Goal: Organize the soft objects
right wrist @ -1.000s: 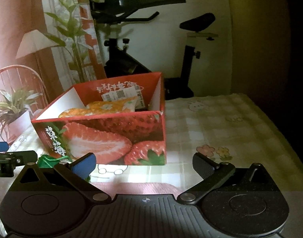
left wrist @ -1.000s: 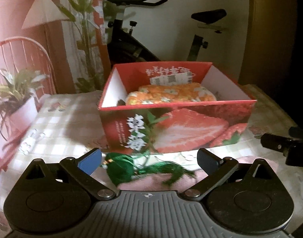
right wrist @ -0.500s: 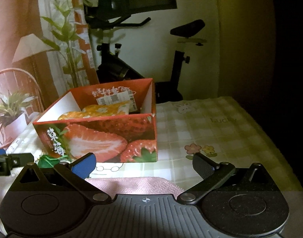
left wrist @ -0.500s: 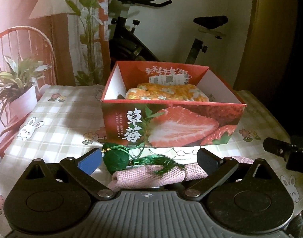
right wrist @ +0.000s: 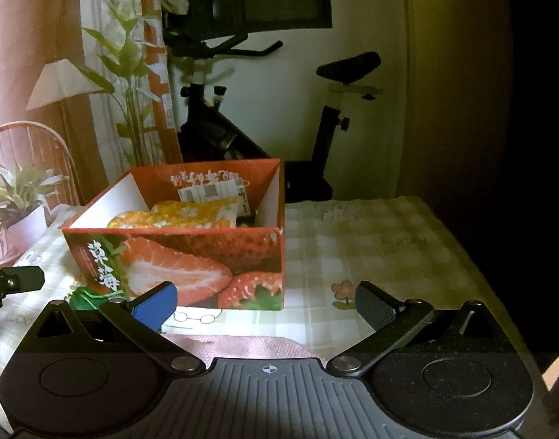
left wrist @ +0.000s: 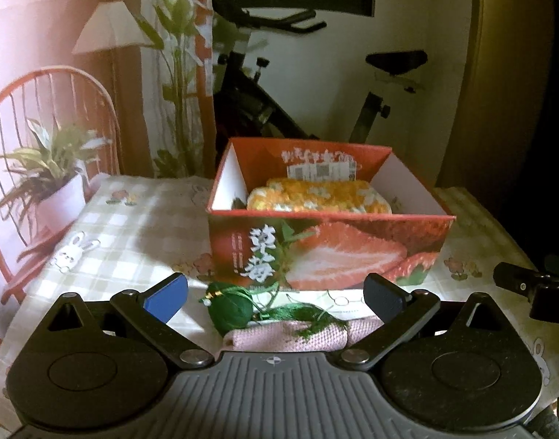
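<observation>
A red strawberry-printed box (left wrist: 327, 252) stands on the checked tablecloth, also in the right wrist view (right wrist: 191, 259). An orange flowered soft item (left wrist: 316, 197) lies inside it (right wrist: 176, 214). In front of the box lie a green tasselled pouch (left wrist: 231, 309) and a rolled pink cloth (left wrist: 290, 336); the cloth also shows in the right wrist view (right wrist: 250, 345). My left gripper (left wrist: 275, 298) is open and empty, just behind pouch and cloth. My right gripper (right wrist: 268, 303) is open and empty above the cloth's right end.
A potted plant (left wrist: 56, 190) sits on a red chair (left wrist: 30, 91) at the left table edge. An exercise bike (right wrist: 242, 139) and floor lamp (left wrist: 111, 33) stand behind the table. The checked tablecloth (right wrist: 374, 252) stretches right of the box.
Both grippers have pulled back and risen a little from the box; it looks smaller and lower now. Pouch and cloth stay in place. Jaws remain open.
</observation>
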Tool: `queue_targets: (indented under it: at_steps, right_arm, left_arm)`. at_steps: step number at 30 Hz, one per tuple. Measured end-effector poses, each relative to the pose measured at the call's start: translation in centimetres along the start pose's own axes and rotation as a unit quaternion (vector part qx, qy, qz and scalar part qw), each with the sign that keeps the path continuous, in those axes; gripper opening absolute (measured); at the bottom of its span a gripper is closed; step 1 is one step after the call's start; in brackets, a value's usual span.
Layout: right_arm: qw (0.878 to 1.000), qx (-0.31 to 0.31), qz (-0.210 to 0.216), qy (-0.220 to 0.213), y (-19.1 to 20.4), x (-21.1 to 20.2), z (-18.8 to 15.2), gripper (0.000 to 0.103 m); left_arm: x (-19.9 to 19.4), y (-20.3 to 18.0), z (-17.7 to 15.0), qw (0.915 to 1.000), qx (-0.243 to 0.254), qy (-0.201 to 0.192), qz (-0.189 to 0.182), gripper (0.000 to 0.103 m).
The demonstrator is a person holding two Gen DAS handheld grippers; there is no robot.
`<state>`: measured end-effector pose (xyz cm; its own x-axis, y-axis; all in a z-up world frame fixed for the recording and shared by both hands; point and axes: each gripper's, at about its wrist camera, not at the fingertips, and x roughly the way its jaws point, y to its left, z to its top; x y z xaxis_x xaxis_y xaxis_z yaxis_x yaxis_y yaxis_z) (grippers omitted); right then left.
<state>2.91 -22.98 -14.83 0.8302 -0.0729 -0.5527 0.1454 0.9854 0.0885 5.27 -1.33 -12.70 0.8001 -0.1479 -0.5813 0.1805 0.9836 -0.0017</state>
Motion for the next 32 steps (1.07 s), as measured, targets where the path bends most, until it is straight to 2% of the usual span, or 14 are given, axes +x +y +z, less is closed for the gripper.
queue_targets:
  at_steps: [6, 16, 32]
  right_arm:
    - [1.000, -0.003, 0.008, -0.006, 0.9, -2.0, 0.7, 0.103]
    - [1.000, -0.007, 0.010, -0.008, 2.2, -4.4, 0.7, 0.103]
    - [1.000, -0.004, 0.013, 0.002, 2.3, -4.2, 0.5, 0.103]
  left_arm:
    - [-2.6, 0.2, 0.4, 0.9997, 0.011, -0.022, 0.008, 0.103]
    - [-5.1, 0.9, 0.3, 0.9993, 0.010, -0.031, 0.020, 0.103]
    - [-5.1, 1.5, 0.1, 0.9996, -0.006, -0.025, 0.013, 0.103]
